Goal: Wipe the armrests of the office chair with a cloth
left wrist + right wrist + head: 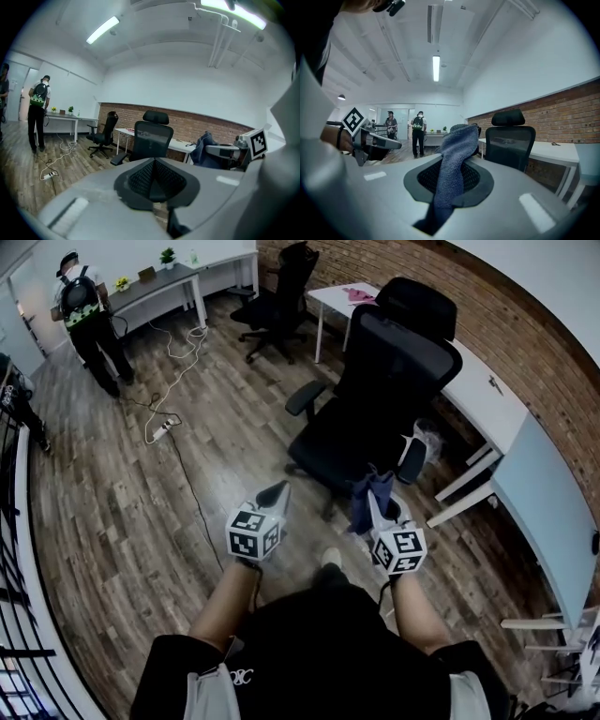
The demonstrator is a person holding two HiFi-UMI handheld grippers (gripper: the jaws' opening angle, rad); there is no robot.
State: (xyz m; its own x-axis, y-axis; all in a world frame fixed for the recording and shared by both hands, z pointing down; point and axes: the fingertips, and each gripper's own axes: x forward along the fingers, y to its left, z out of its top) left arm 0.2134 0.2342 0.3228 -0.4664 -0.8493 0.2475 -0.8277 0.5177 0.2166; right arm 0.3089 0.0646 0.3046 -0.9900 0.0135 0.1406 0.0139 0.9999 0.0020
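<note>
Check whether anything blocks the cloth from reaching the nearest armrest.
Nothing visible does. The blue-grey cloth, clamped in the right gripper, hangs beside the black office chair's near armrest, with nothing between them.

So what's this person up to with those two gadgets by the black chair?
A person holds a gripper in each hand, facing a black office chair. The right gripper has its fingers shut on a blue cloth, which drapes over them. The left gripper is shut on nothing. In the head view the cloth is short of the armrests and touches neither, so no wiping is under way.
</note>
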